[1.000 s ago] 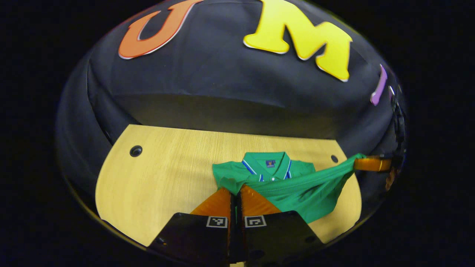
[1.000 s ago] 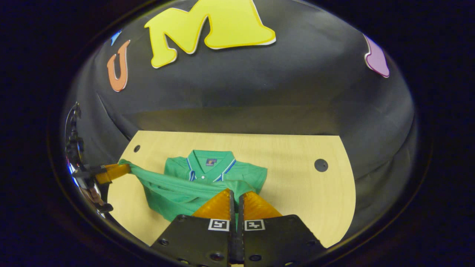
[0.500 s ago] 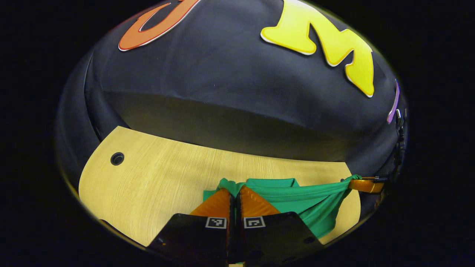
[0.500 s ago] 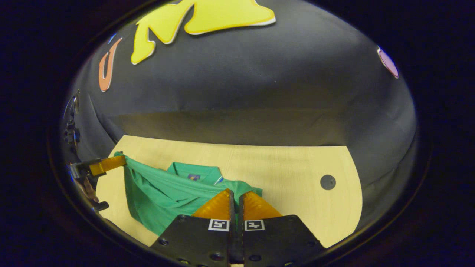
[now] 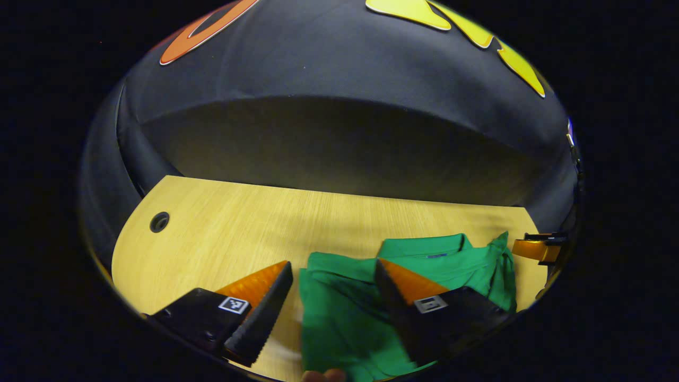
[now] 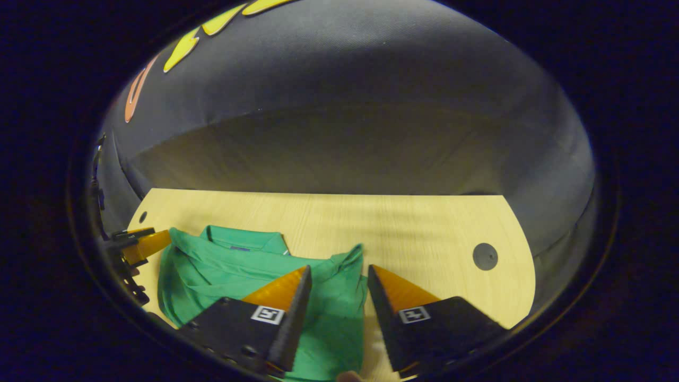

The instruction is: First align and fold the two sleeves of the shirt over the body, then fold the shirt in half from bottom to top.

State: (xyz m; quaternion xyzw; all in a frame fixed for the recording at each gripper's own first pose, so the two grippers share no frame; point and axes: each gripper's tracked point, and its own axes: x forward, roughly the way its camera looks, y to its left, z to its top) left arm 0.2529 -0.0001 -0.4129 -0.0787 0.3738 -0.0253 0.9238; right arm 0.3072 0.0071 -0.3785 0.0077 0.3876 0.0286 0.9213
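Releasing the folded shirt (image 5: pixel 350 313) onto the tabletop (image 5: pixel 223 233), both tongs spread open.

Lying doubled near the front edge, the green shirt is showing its collar (image 6: pixel 241 241) at the far side, so the bottom-to-top fold is looking done, with only smoothing arguably left. Left tongs (image 5: pixel 331 284) and right tongs (image 6: pixel 334 286) are hovering apart over the cloth, gripping nothing. No containers are appearing anywhere on the wood.

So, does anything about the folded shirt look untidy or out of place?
Slightly: the green shirt lies folded on the table, but its top corner is bunched, not flat. Both grippers are open.
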